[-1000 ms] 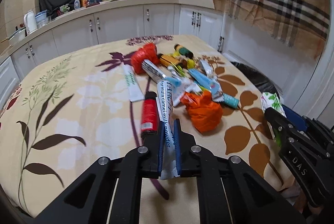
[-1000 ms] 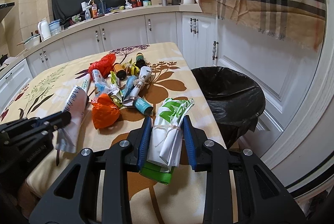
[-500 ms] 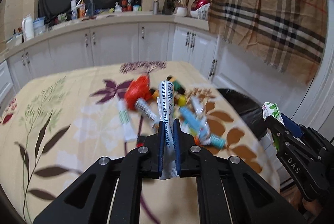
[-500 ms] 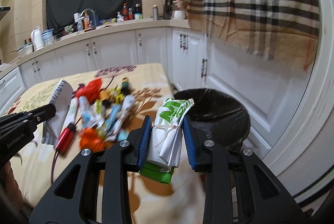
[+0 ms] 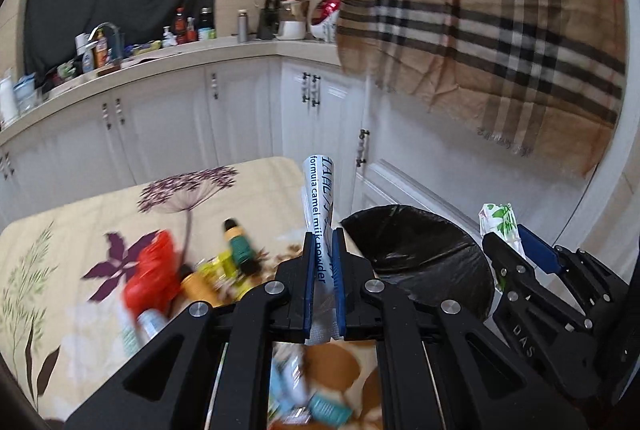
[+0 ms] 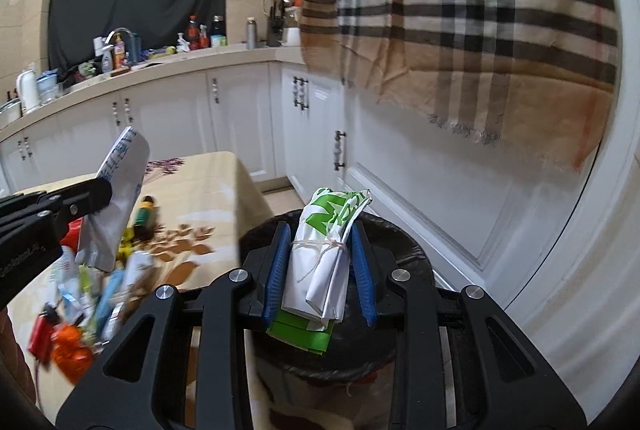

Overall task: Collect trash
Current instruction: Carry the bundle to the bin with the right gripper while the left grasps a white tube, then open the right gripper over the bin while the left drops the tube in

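While the black-lined trash bin (image 6: pixel 384 358) stands beside the table (image 5: pixel 100 213), a camel milk powder sachet (image 5: pixel 318 205) is clamped in the left gripper (image 5: pixel 322 262), and a tied green-and-white wrapper bundle (image 6: pixel 328 250) is pinched in the right gripper (image 6: pixel 320 258) above the bin.

Left wrist view is looking forward and slightly downward along the left hand-held gripper (image 5: pixel 322 262), close above the floral counter (image 5: pixel 80 230), with the black-lined trash bin (image 5: pixel 420 254) lying just beyond it to the right. Right wrist view is looking the same way along the right hand-held gripper (image 6: pixel 320 262), sitting directly over that bin (image 6: pixel 400 242). Both views are sharing the bin, the counter edge beside it, the white cabinets (image 5: pixel 240 117) behind it, and each other's hand-held gripper.
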A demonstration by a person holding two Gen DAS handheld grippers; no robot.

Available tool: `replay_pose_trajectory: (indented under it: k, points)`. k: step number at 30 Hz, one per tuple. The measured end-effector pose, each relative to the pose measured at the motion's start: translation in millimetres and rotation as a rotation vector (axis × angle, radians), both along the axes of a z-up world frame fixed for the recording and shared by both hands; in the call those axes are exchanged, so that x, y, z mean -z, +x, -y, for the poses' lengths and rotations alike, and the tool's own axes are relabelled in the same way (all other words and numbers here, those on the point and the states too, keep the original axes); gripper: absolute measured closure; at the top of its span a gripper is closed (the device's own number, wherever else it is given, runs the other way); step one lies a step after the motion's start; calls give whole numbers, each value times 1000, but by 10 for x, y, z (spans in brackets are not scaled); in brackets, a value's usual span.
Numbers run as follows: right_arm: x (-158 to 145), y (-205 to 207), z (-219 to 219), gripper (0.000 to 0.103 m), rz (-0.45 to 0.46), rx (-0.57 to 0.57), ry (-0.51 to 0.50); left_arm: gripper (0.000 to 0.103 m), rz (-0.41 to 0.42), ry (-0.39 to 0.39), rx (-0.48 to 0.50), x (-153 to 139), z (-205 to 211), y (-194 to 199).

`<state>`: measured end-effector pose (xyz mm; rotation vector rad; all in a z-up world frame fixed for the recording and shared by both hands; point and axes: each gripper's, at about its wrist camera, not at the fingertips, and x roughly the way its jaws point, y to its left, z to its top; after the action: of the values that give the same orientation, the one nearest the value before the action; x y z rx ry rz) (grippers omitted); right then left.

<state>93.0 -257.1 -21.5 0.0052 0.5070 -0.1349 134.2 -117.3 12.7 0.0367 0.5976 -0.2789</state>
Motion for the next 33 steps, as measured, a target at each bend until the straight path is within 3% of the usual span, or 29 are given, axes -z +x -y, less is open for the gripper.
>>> replay_pose_trajectory:
  k: [10,20,22,24,28,33]
  points:
    - [211,448,386,73,-37,62,21,94,-63,62,28,260,496,537]
    - [525,786,564,72,-94,80,37,92,-151,109,47,547,729,858]
    - [567,828,579,67,-103,82,37,92,-162,111,46,581,738,878]
    - [601,848,594,58,-110,92,34,89,-169,110,42,598,733,892]
    - [589,849,613,57,-104,104,39,75,-163,86,34,563,683,881]
    - [517,774,570,57,-96,104,35,72,-151,67,19,472,583,841]
